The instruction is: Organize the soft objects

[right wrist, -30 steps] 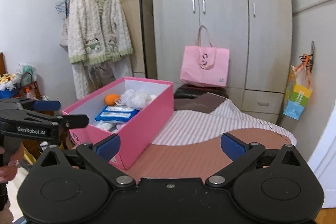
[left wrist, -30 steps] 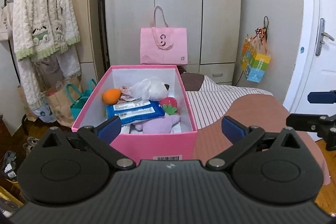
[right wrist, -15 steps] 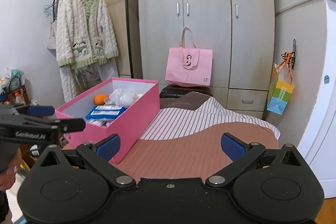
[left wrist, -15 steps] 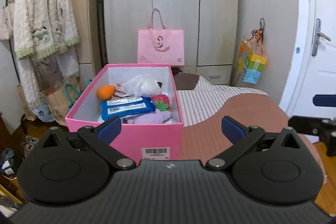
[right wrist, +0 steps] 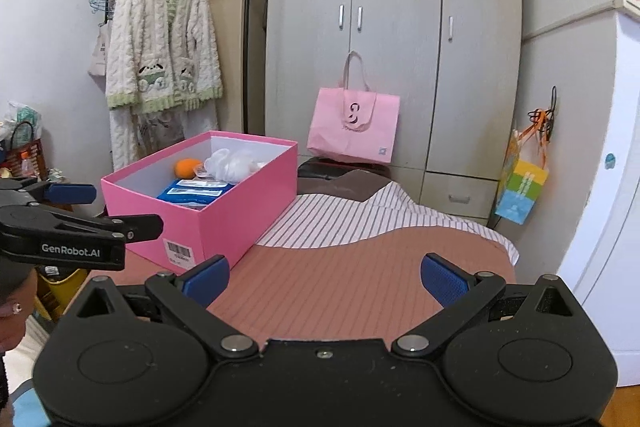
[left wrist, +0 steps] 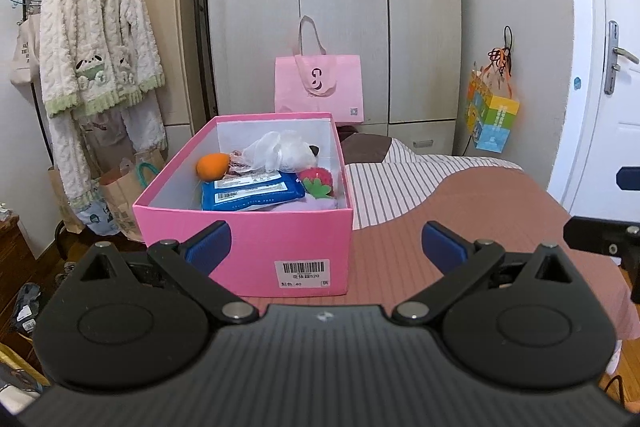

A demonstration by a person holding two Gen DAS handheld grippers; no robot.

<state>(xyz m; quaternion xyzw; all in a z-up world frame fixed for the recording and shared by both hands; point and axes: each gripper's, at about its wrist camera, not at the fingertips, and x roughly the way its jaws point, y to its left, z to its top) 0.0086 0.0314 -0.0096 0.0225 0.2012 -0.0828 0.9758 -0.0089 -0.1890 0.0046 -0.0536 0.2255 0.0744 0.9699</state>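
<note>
A pink box stands on the bed's left side, also in the right wrist view. It holds an orange plush, a white plush, a blue wipes pack, a red strawberry plush and a purple plush. My left gripper is open and empty, in front of the box's near wall. My right gripper is open and empty over the brown striped bedcover, right of the box.
A pink tote bag leans on the wardrobe behind the bed. A fleece robe hangs on a rack at left. A colourful bag hangs at right, by a white door. Bags sit on the floor at left.
Both grippers have drawn back from the box, which now looks smaller and farther. Its barcode label has come into view. Both stay open and empty.
</note>
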